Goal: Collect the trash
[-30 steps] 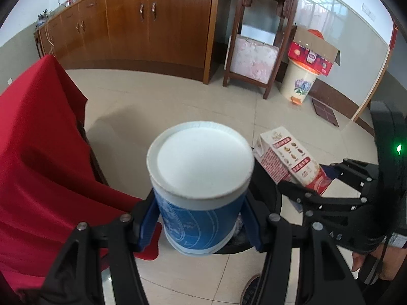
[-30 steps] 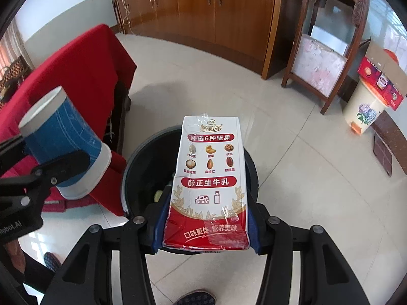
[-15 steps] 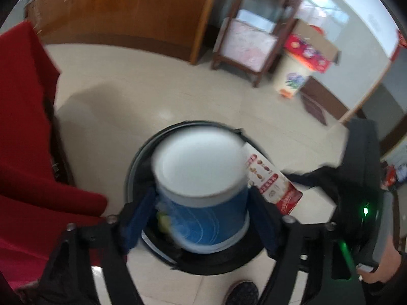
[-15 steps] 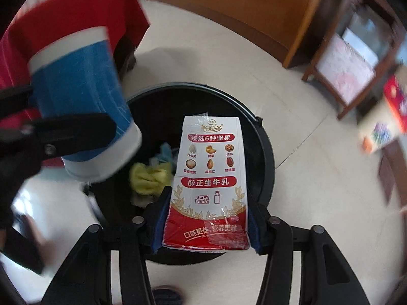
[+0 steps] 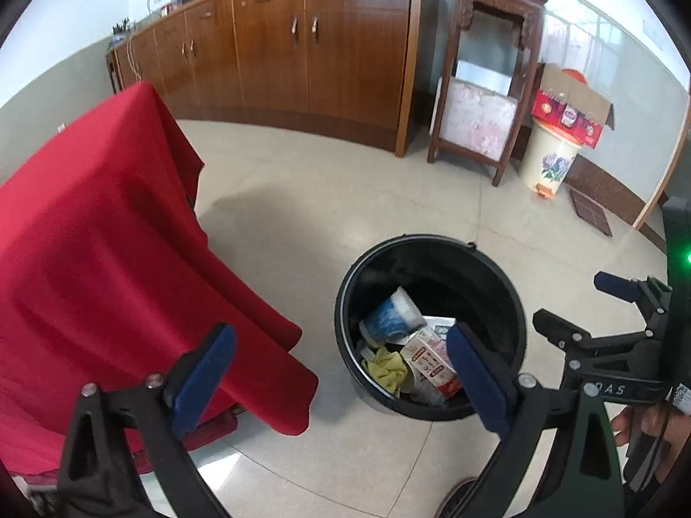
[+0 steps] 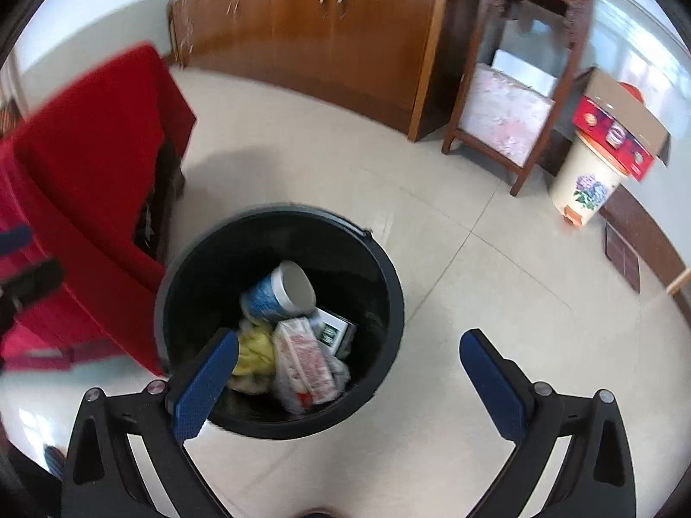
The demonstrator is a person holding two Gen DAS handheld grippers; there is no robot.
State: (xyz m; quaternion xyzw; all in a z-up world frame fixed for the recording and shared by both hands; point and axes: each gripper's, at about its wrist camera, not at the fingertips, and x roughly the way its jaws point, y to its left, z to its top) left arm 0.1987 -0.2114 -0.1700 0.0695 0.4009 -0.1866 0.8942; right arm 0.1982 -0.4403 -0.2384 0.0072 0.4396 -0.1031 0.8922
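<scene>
Both drops done; grippers empty over the bin.

My left gripper and right gripper are opening wide, nothing between the jaws. Below, cup and carton lie in the bin on a yellow rag. Beyond, blurred floor; I see no more trash, probably.

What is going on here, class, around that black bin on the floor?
A person holds two grippers above the round black plastic bin. The left gripper and right gripper are both empty, jaws opening. The blue-and-white paper cup and red-and-white milk carton lie inside the bin on other rubbish.
</scene>
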